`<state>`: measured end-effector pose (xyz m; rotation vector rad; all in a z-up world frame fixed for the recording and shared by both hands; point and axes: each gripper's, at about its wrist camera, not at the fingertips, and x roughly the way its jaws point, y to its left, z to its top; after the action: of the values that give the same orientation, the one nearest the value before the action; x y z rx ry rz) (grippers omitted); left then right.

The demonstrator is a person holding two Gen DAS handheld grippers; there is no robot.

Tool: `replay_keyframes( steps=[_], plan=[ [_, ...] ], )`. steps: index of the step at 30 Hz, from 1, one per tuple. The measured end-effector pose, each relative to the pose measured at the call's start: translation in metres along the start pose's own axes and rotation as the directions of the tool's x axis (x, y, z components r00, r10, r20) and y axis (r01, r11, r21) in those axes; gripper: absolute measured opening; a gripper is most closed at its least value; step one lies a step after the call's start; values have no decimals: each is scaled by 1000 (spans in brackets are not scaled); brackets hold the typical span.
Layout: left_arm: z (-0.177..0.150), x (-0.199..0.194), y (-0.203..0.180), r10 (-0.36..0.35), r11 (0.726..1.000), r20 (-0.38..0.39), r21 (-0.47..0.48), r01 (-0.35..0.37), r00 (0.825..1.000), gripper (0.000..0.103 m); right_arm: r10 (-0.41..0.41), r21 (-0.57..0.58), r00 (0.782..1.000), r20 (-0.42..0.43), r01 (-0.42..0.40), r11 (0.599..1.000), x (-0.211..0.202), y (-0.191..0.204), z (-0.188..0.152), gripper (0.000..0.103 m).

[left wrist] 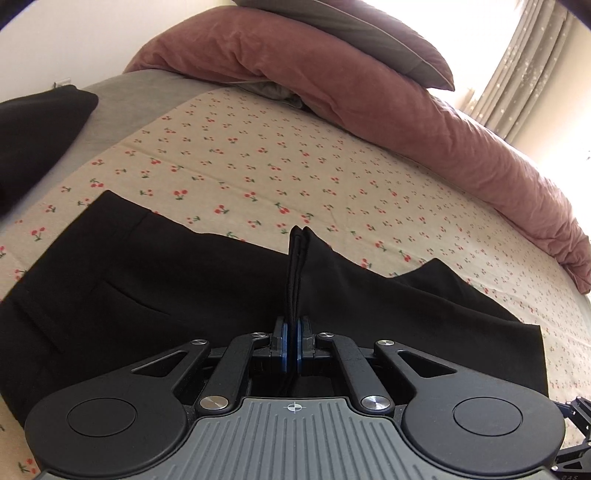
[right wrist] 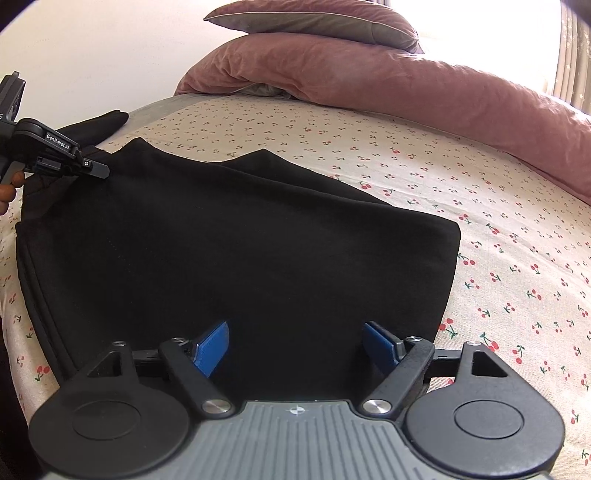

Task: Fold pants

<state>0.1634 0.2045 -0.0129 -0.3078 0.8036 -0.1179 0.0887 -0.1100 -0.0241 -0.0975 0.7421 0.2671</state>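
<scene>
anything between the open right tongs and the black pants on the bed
Nothing visible. The right tongs stand open directly over the black fabric pants on the cherry-print bedsheet, with only bare cloth between the blue pads. The left tongs are shut on the pants' far left edge, well off to the side.

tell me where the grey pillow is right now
In both wrist views the grey pillow sits at the top, stacked on the pink duvet at the bed's far end.

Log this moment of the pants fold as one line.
left claw: shut on pants | right claw: open, over pants | surface: bed
</scene>
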Motion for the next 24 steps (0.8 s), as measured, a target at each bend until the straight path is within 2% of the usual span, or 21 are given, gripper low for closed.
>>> replay_keyframes(
  steps=[3, 6, 11, 19, 23, 24],
  plan=[
    [4, -6, 18, 38, 999, 23, -10, -38, 999, 2, 7, -23, 1000, 15, -7, 1000, 1, 7, 2, 80],
    [7, -12, 33, 119, 993, 51, 0, -119, 992, 2, 20, -35, 999, 26, -19, 999, 3, 14, 3, 80],
    [15, -18, 53, 254, 966, 113, 11, -257, 961, 2, 39, -51, 998, 45, -36, 998, 5, 20, 5, 80],
    [16, -9, 64, 378, 921, 144, 37, -387, 914, 6, 59, -89, 997, 46, -55, 995, 9, 29, 3, 81],
    [11, -16, 49, 402, 898, 208, 101, -428, 892, 17, 51, -102, 997, 50, -45, 994, 5, 31, 2, 81],
    [10, -19, 44, 396, 896, 218, 118, -427, 892, 32, 51, -104, 997, 54, -45, 994, 5, 32, 3, 82]
  ],
)
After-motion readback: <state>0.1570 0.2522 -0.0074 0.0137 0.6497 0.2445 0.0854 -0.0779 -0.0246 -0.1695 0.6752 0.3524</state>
